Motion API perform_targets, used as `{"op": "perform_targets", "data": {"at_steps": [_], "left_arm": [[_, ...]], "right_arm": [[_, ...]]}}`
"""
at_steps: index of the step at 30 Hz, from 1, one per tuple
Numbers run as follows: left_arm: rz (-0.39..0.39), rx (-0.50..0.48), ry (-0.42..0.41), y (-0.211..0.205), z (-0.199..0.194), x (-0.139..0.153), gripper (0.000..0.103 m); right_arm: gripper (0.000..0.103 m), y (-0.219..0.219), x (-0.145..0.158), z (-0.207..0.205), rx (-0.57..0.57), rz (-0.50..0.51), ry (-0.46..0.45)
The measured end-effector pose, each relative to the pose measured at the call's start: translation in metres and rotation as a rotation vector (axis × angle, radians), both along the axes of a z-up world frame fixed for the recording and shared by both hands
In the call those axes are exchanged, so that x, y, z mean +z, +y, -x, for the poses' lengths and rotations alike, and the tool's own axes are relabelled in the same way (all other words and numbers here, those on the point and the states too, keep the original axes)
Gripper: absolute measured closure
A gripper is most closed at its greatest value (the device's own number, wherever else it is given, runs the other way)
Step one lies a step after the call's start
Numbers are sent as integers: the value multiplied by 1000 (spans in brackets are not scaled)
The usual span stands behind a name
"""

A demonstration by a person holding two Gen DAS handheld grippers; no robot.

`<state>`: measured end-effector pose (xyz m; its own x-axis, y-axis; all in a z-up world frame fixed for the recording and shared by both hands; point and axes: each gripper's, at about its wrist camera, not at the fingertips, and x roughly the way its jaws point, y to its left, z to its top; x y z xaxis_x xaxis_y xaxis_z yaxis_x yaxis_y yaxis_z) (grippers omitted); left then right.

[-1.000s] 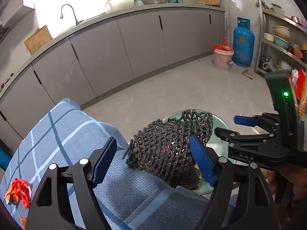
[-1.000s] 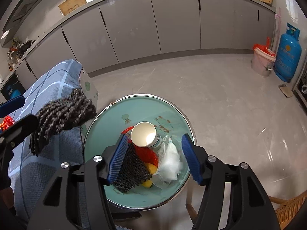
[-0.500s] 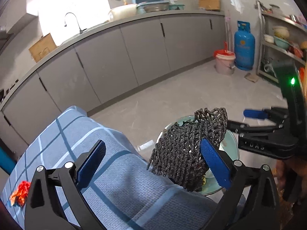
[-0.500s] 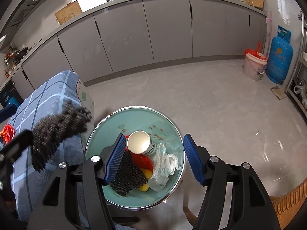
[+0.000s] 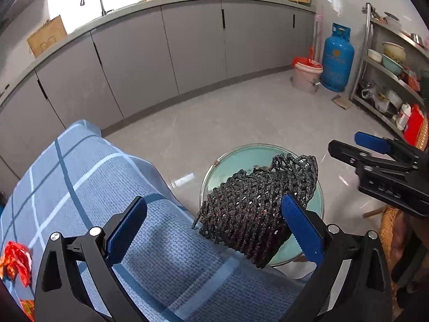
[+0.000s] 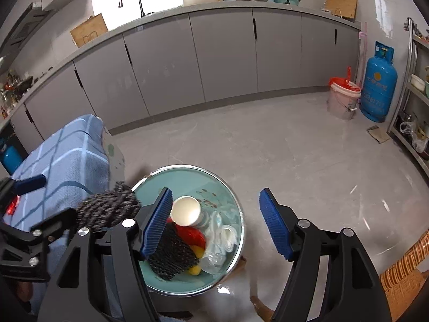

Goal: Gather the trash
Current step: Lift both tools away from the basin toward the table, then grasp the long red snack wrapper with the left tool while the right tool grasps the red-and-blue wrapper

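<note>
Carried mesh point(image 5: 257, 209) from worktop point(image 5: 80, 177) to bin point(image 6: 236, 209) edge, snagged on spread left jaws; right jaws wide, empty; wrapper point(image 5: 16, 263) left.

The left gripper point(image 5: 211, 225) is showing black plastic arms with triangular cut-outs, round silver screws at the joints, and ribbed blue pads point(image 5: 126, 229) on its fingers. The right gripper point(image 6: 215, 224) is looking the same: black frame, silver screws, blue serrated pads point(image 6: 273, 224). Embossed letters are showing on its black body, too blurred for reading.
</note>
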<state>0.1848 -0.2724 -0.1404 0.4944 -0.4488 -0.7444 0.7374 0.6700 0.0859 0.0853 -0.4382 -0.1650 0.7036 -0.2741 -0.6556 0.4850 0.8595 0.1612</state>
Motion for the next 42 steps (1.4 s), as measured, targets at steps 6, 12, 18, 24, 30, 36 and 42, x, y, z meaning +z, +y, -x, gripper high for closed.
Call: {"op": "perform_targets", "data": {"at_steps": [6,12,18,24,30,36,42], "left_arm": [[52,9,6,-6,-3,6,4],[115,-19,-47,-12,5,25,4],[-8,39,-52,-17,-4,6,4],[-20,119,-125,12,-12,20,4],[-62,259,-190,77,-15,39,4],[-174,500,-252,190,-15,46,4],[-226,674,-142,290,-7,26,4]], "right_arm": [[24,8,14,3,41,-8,-59],[22,-7,19,15,-20,-15,-77],[21,-6,18,14,-10,-16,-73],[21,5,14,2,34,-43,-61],[20,60,15,-27,171,-80,-57],[20,139,15,-65,364,-83,-34],[16,208,23,-92,497,-55,-21]]}}
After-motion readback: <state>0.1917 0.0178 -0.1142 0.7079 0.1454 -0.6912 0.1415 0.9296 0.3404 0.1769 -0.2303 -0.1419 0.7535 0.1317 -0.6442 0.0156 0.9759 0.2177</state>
